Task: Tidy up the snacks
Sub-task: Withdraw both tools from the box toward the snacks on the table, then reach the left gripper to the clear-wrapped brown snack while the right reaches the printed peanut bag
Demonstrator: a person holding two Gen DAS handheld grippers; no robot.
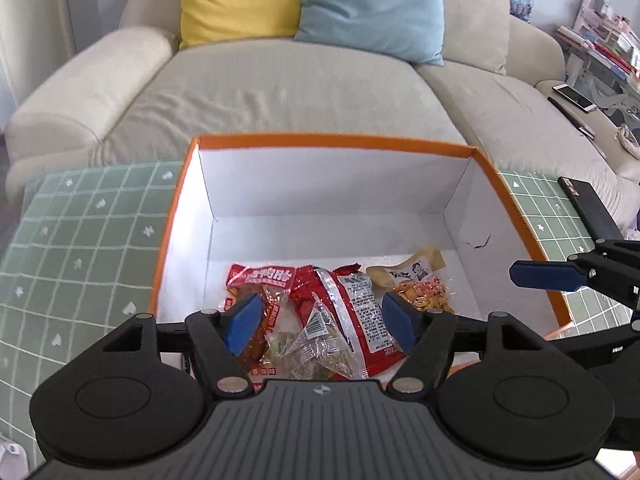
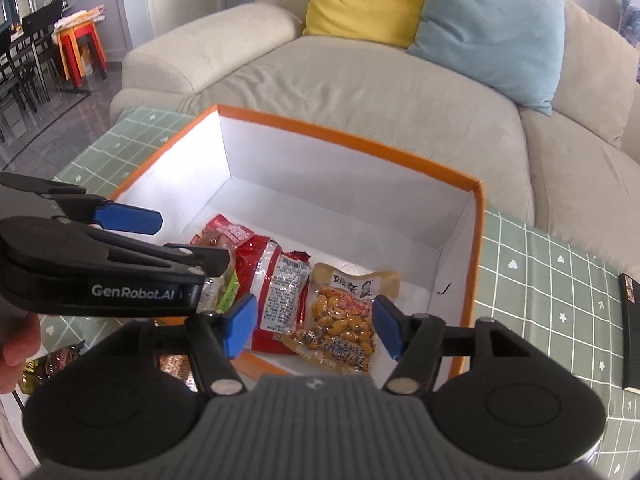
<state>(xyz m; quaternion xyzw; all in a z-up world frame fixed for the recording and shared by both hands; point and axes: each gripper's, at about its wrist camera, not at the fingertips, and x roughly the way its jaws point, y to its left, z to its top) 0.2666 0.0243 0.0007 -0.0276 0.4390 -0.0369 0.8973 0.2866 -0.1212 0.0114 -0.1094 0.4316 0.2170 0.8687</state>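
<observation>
Left gripper (image 1: 320, 328) sat nearest the lens in the left wrist view, blue pads (image 1: 240, 326) spread wide, nothing between them, hovering over the near end of the orange-rimmed box (image 1: 332, 141). I saw four snack packs on the white box floor, all bunched at the near end: a red pack with white lettering (image 1: 256, 284) on the left, a big red foil pack (image 1: 352, 312) in the middle, a clear small pack with a barcode (image 1: 316, 340) lying on top of it, and a tan pack of yellow beans (image 1: 420, 284) on the right. Far half of the box was bare white. Box stood on a green grid tablecloth (image 1: 80, 240), with a beige sofa (image 1: 280, 92) behind. Right gripper (image 1: 540, 276) poked in from the right edge, over the box's right wall.

Right wrist view: right gripper (image 2: 312, 324) was likewise released, pads (image 2: 386, 326) apart, above the near right part of the box (image 2: 348, 132). Bean pack (image 2: 344, 316) lay directly between and below the pads, touching the red foil pack (image 2: 276, 280) to its left. Left gripper (image 2: 132, 220) came in from the left, above the red lettered pack (image 2: 228, 232). I noted a dark flat object (image 2: 632, 328) on the cloth (image 2: 540, 260) right of the box; couldn't tell what it was. More wrapped snacks (image 2: 56, 360) lay outside the box at lower left.
</observation>
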